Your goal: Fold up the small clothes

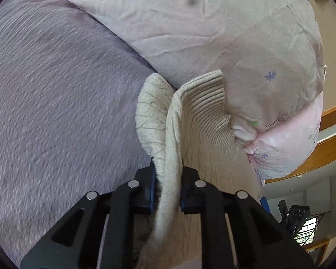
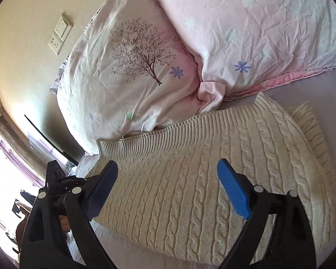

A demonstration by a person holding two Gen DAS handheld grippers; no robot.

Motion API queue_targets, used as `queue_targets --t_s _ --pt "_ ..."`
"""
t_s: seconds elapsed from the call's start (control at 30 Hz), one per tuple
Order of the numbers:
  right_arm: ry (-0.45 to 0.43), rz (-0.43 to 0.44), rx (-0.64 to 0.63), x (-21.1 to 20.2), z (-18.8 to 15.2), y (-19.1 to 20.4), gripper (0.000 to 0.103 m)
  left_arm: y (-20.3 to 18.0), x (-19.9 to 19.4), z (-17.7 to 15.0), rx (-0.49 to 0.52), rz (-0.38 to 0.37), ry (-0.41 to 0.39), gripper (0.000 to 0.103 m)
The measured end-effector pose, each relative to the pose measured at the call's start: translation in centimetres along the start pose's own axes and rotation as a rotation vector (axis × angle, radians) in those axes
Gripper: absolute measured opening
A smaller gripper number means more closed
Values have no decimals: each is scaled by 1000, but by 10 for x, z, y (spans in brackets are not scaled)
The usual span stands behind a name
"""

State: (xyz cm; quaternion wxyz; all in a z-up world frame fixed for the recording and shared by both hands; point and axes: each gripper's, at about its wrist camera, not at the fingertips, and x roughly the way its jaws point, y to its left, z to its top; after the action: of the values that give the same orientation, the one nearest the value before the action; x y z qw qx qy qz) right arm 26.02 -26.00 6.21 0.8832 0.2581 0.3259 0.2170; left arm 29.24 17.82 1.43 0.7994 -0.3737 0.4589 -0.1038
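Observation:
A cream cable-knit sweater [image 2: 201,179] lies on the purple bed sheet [image 2: 329,85], its ribbed hem against the pillows. My left gripper [image 1: 168,174] is shut on a bunched edge of the sweater [image 1: 170,134], near the ribbed hem [image 1: 203,103], and holds it lifted above the sheet. My right gripper [image 2: 168,190] is open and empty just above the sweater's flat cable-knit body, blue pads [image 2: 233,190] spread wide.
A pink floral pillow [image 1: 212,33] lies just beyond the sweater, and a tree-print pillow [image 2: 127,67] sits beside a pink one [image 2: 257,22]. The purple sheet [image 1: 56,100] extends left. A wall with switches [image 2: 60,31] and a wooden bed frame [image 1: 331,134] stand behind.

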Motion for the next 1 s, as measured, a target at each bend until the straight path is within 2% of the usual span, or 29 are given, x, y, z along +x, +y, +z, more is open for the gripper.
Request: queue_targets --t_s 0.13,0.27,0.4,0.5,0.57,0.6,0.7,0.73,0.77,0.8,0.87,0.93,0.97,1.0 --pt "-64 5 40 -26 12 -5 92 -66 -20 -1 86 1 -40 13" --pt "-147 -3 77 -68 23 -19 92 -175 -14 -27 264 -25 -39 12" --pt "-200 -55 126 -105 19 -53 92 -282 56 -88 413 -87 68 13" --pt "-192 -107 186 -120 11 -86 92 -329 139 -140 488 -81 223 16" --pt "-172 -112 230 -127 7 -105 92 -340 176 -163 507 -58 322 17" --pt "-162 -109 245 -130 5 -114 92 -342 183 -168 508 -65 346 19" --pt "-122 -99 231 -135 8 -124 88 -336 151 -161 537 -160 267 22" --pt "-105 -83 227 -132 11 -124 85 -329 134 -155 536 -174 228 26" --pt "-83 -58 225 -127 14 -123 82 -322 119 -149 532 -194 200 36" --pt "-57 -30 217 -121 16 -121 80 -315 105 -144 533 -194 166 38" --pt "1 -26 180 -104 21 -113 73 -302 82 -139 561 -130 100 38" --pt "48 -73 133 -86 23 -102 70 -289 68 -139 599 -34 53 38" --pt "70 -76 118 -77 24 -98 66 -283 64 -138 610 -4 47 39" --pt "92 -80 102 -70 25 -93 66 -274 59 -136 616 9 50 40"
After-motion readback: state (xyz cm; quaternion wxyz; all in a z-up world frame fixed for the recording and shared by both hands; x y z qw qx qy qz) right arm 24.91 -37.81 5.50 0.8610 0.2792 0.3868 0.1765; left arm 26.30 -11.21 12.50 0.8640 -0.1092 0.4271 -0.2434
